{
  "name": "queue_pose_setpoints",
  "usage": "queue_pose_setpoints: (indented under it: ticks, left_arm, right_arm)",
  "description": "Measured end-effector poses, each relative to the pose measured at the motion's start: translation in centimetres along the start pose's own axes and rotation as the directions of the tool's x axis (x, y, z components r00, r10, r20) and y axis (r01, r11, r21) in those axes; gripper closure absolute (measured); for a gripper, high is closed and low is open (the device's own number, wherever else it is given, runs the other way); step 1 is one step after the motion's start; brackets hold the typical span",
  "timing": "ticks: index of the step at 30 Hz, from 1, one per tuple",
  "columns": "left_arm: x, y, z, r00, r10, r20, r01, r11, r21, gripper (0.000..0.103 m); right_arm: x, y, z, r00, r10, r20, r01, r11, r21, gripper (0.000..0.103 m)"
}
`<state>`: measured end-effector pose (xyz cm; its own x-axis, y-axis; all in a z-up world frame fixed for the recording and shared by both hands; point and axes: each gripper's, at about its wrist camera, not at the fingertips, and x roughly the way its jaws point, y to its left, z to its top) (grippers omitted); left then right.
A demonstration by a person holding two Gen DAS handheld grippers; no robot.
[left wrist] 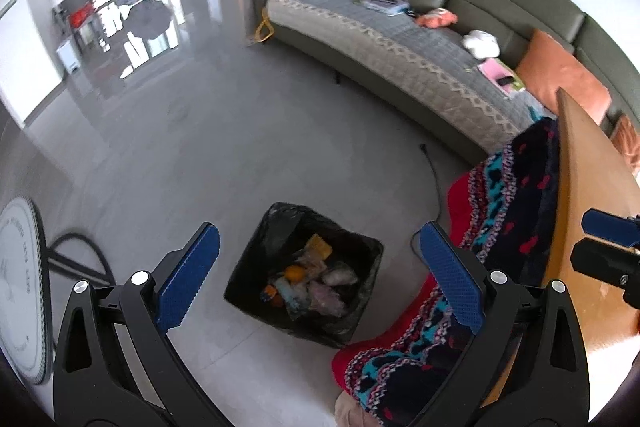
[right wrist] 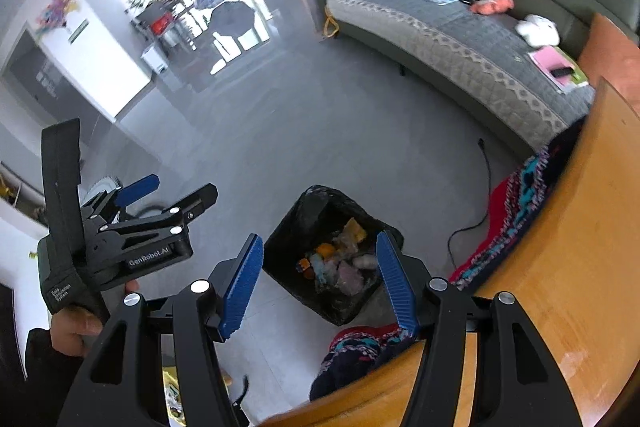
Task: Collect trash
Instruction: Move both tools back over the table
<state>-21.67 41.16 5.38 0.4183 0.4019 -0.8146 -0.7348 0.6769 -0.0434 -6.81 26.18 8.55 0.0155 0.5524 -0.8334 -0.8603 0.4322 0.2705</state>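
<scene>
The left gripper (left wrist: 320,277) was wide open and held nothing, above the trash bin (left wrist: 303,273) on the floor (left wrist: 240,155). The right gripper (right wrist: 320,283) was also open and empty over the bin. Just beside the bin hung a patterned blanket (left wrist: 508,187) from the wooden table (left wrist: 592,187); the sofa (left wrist: 440,7) stood well apart.

Black-lined bin (left wrist: 304,275) upright, trash (left wrist: 310,283) inside
</scene>
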Motion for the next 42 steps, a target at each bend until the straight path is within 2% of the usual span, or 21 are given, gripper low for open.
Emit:
queue_pose_setpoints:
  ticks: [7, 12, 18, 25, 31, 34, 37, 40, 42]
  left_arm:
    - [-1.4, -5.7, 0.3, 0.996, -0.091, 0.020, 0.089, 0.994, 0.070, 0.006]
    - [-2.6, -10.9, 0.2, 0.987, -0.160, 0.028, 0.154, 0.977, 0.147, 0.006]
    - [-3.2, -18.4, -0.8, 0.971, -0.241, 0.000, 0.233, 0.939, 0.254, 0.006]
    - [-4.1, -27.4, -2.8, 0.940, -0.339, -0.049, 0.333, 0.869, 0.367, 0.006]
    - [-4.9, -34.9, -5.0, 0.911, -0.400, -0.100, 0.400, 0.797, 0.452, 0.006]
    - [-5.0, -38.0, -5.9, 0.898, -0.422, -0.125, 0.428, 0.771, 0.471, 0.006]
    - [-5.3, -40.9, -6.9, 0.890, -0.433, -0.141, 0.442, 0.750, 0.492, 0.006]
    - [-5.5, -43.7, -7.8, 0.888, -0.434, -0.154, 0.446, 0.727, 0.522, 0.006]
    - [-5.4, -45.3, -8.2, 0.885, -0.436, -0.164, 0.451, 0.714, 0.535, 0.006]
  right_arm:
    - [-3.7, -4.0, -2.1, 0.999, -0.036, 0.039, 0.033, 0.997, 0.073, 0.043]
    - [-6.9, -7.5, -4.3, 0.994, -0.077, 0.072, 0.066, 0.987, 0.144, 0.043]
    - [-10.6, -12.3, -8.0, 0.983, -0.156, 0.099, 0.128, 0.962, 0.240, 0.043]
    - [-14.9, -18.6, -13.3, 0.959, -0.262, 0.106, 0.210, 0.912, 0.354, 0.043]
    - [-18.9, -24.2, -18.2, 0.929, -0.357, 0.096, 0.277, 0.845, 0.456, 0.043]
    - [-20.7, -27.3, -20.7, 0.909, -0.409, 0.077, 0.316, 0.798, 0.514, 0.040]
    - [-22.5, -30.5, -23.8, 0.872, -0.488, 0.028, 0.378, 0.710, 0.594, 0.038]
    - [-23.9, -33.5, -26.1, 0.850, -0.527, -0.002, 0.400, 0.643, 0.653, 0.038]
    - [-24.6, -35.9, -27.7, 0.829, -0.558, -0.037, 0.424, 0.585, 0.692, 0.038]
